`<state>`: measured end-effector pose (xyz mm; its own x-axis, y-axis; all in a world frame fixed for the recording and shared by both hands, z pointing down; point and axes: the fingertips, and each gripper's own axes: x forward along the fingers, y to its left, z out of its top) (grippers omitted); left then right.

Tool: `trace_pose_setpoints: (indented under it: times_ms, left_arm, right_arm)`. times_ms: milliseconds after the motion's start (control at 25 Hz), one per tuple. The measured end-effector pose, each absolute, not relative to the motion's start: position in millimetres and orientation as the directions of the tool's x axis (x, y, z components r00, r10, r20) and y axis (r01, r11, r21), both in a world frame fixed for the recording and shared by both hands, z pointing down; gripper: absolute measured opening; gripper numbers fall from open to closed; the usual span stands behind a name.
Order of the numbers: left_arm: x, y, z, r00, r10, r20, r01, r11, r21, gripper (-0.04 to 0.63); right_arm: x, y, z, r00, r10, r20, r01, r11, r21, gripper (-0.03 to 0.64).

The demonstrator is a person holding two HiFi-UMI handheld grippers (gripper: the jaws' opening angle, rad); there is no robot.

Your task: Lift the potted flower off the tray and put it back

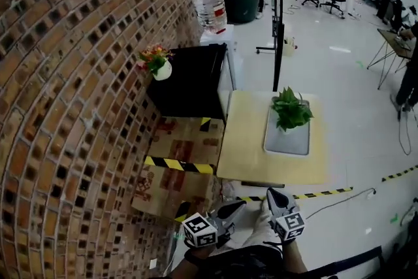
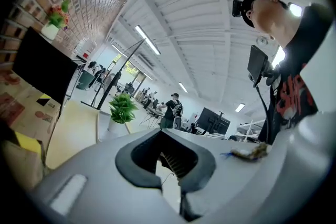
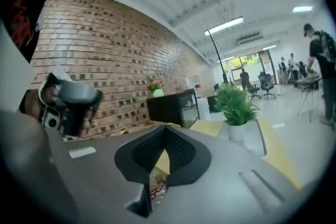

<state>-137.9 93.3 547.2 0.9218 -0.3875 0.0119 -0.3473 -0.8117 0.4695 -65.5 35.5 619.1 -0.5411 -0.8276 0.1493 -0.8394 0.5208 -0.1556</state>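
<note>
A green potted plant (image 1: 290, 110) in a white pot stands on a grey tray (image 1: 287, 140) at the right side of a pale yellow table (image 1: 248, 144). Both grippers are held low, well short of the table's near edge. My left gripper (image 1: 234, 208) and right gripper (image 1: 274, 194) sit side by side, both shut and empty. The left gripper view has its jaw tips (image 2: 163, 136) together and the plant (image 2: 122, 107) far off to the left. Along the right gripper (image 3: 164, 131), the plant (image 3: 236, 105) and tray (image 3: 262, 136) lie ahead to the right.
A brick wall (image 1: 72, 108) runs along the left. A black cabinet (image 1: 189, 78) carries a small pot of red and orange flowers (image 1: 157, 62). Cardboard boxes with striped tape (image 1: 176, 163) sit beside the table. A black pole stand (image 1: 279, 16) and a water dispenser (image 1: 210, 6) stand behind.
</note>
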Motion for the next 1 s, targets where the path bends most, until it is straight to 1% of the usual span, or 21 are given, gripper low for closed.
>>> trace_pose_setpoints:
  times_ms: [160,320,440,640,800,880,1000]
  left_arm:
    - [-167.0,146.4,541.1,0.93,-0.364,-0.056,-0.296,-0.829,0.474,-0.006]
    - [-173.2,181.2,528.1,0.944,-0.312,-0.107,-0.238,-0.87,0.433,-0.006]
    - [-167.2,196.7,512.5,0.952,-0.284,-0.115,-0.216,-0.889,0.405,-0.006]
    - [-161.4,237.2,505.6,0.955,-0.277,-0.108,-0.218,-0.9,0.378,-0.006]
    - [-148.0,262.0,507.2,0.968,-0.241,-0.069,-0.203,-0.915,0.348,-0.006]
    - [-138.0,272.6,503.1,0.966,-0.251,-0.058,-0.218,-0.918,0.332,-0.006]
    - [-124.3,279.8,490.0,0.957,-0.281,-0.079,-0.247,-0.924,0.291,-0.006]
  right_arm:
    - [-116.1,124.6,563.2,-0.528,-0.838,0.135,-0.849,0.522,-0.08,0.0]
    - [-127.9,172.1,533.4,-0.497,-0.858,0.129,-0.867,0.496,-0.043,0.0]
    - [-117.8,188.1,515.5,-0.465,-0.878,0.112,-0.885,0.464,-0.03,0.0]
    - [-107.0,221.3,490.8,-0.466,-0.881,0.081,-0.885,0.463,-0.049,0.001]
    - [-93.4,242.6,487.2,-0.455,-0.89,0.039,-0.889,0.452,-0.073,0.0]
    - [-80.0,254.1,486.2,-0.452,-0.892,0.022,-0.889,0.449,-0.086,0.0]
    - [-59.0,266.0,479.7,-0.456,-0.89,0.007,-0.888,0.455,-0.061,0.0]
